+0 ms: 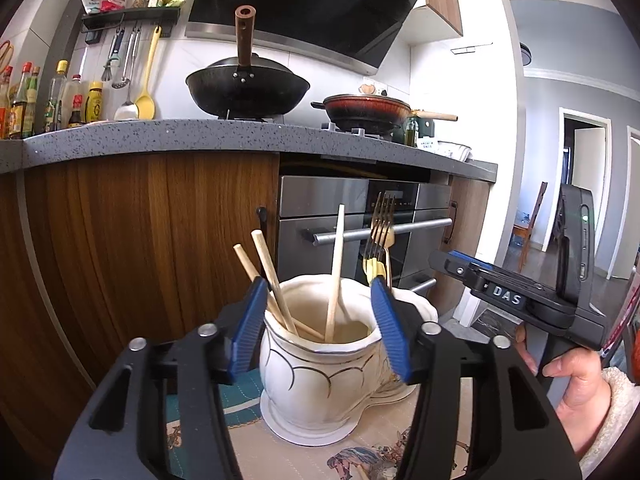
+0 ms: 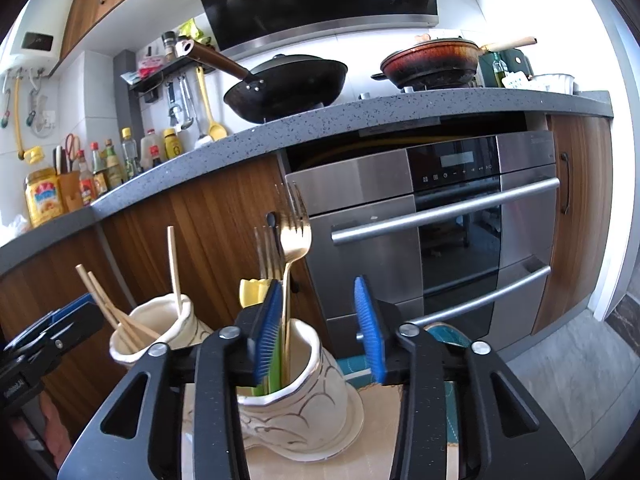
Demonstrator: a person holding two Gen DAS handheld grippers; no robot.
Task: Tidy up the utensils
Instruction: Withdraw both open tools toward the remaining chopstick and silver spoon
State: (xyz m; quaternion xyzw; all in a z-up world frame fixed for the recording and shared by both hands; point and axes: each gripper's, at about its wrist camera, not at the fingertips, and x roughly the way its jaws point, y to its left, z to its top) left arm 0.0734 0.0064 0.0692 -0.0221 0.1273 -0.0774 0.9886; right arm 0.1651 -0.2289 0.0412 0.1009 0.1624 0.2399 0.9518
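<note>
the holder (image 1: 320,376), a cream double pot with thin gold lines, stands on a patterned cloth (image 1: 208,408) just ahead of both grippers. its left cup (image 2: 156,332) has three chopsticks (image 1: 276,280) leaning out of it, two slanting left together and one nearly upright. the right cup (image 2: 296,376) holds the forks (image 2: 294,236), tines up, beside a yellow-handled utensil (image 2: 252,290) and something green lower down inside. the left gripper (image 1: 320,320) sits with its blue pads apart on either side of the left cup's mouth, its left pad just beside the slanted chopsticks, nothing pinched between them. the right gripper (image 2: 320,328) is likewise spread, its left pad right against the gold fork's stem, though i cannot tell whether it touches; the right pad stands clear of the cup, so nothing is clamped. a hand (image 1: 576,388) in a fleecy sleeve holds the right gripper's handle, off to the left gripper's right. beyond the holder is a steel oven (image 2: 440,232) set in wood cabinets (image 1: 140,240), and above it a grey counter (image 2: 360,116) with a black wok (image 1: 248,88) and a red pan (image 2: 432,60). bottles (image 1: 60,100) stand far left on the counter.
</note>
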